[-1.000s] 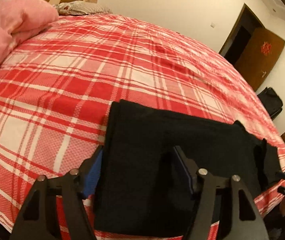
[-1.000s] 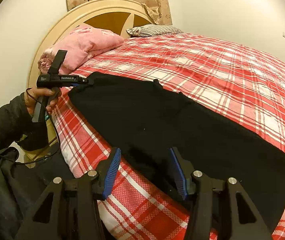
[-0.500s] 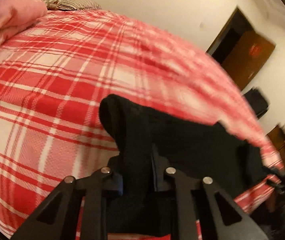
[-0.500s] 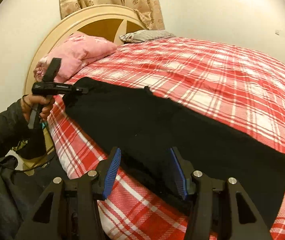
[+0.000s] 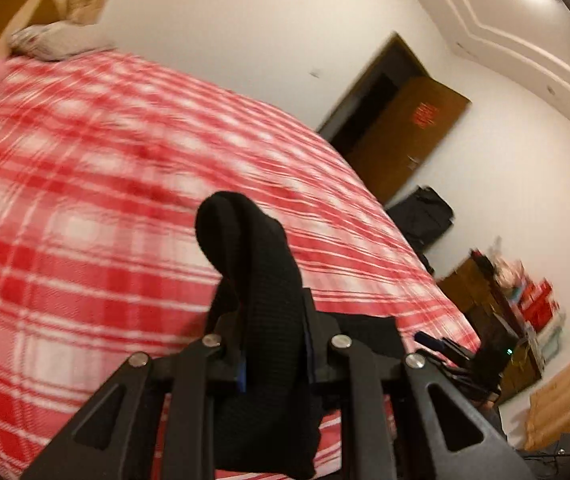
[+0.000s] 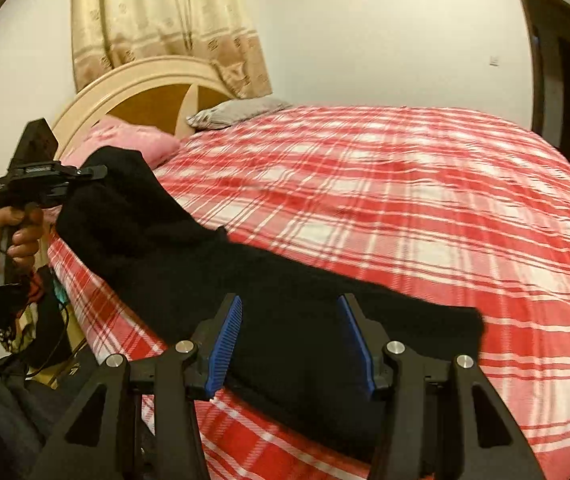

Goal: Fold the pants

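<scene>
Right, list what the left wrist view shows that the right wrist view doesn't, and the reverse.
Left wrist only: the left gripper up close, clamped on a bunched fold of the black pants, plus the open brown door.
Right wrist only: the right gripper, jaws apart over the pants lying along the bed edge, the headboard, the curtain.
Both: pants, red plaid bedspread.

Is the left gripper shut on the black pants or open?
Shut on them: the left gripper pinches a bunched fold of the black pants.
</scene>
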A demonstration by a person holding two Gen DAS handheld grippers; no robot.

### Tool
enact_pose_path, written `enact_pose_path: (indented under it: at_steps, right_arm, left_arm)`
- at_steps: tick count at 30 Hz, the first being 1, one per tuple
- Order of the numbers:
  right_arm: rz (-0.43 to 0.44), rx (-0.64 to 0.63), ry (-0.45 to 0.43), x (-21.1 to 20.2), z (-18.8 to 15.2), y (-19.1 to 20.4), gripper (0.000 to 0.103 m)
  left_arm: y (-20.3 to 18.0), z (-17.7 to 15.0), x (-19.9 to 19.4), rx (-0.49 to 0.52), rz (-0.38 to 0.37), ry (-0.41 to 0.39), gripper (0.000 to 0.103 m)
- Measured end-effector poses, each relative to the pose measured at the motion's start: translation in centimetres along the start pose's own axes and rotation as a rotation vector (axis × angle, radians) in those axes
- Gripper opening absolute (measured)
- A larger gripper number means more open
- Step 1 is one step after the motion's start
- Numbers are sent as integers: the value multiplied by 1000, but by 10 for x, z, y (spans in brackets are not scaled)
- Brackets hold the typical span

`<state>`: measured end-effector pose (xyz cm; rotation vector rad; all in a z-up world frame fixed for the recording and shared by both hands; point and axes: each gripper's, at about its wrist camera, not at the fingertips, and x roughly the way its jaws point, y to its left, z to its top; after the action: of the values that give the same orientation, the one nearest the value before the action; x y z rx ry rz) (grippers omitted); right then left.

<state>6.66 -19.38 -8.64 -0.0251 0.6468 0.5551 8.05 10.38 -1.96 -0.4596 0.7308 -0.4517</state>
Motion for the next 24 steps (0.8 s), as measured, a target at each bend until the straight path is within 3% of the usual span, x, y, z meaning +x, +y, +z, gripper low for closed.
enact_pose_path:
  at_steps: [8,13,19,24]
  right_arm:
    - [-81,87,-56,-32,-10,-46,53]
    - [-123,189,-89,-43,-17,-80,53]
    - [-143,289,-105,-49,-23,-109,54]
    - [-134,326,-93,-44,-29,-117,54]
  left_arm:
    - [-92,7,78,146,-80,139,20]
    - [-130,-12,134,263,-52,249,20]
    - [-149,-45,202,329,3,380,20]
    - [-169,-57,225,339,-24,417,28]
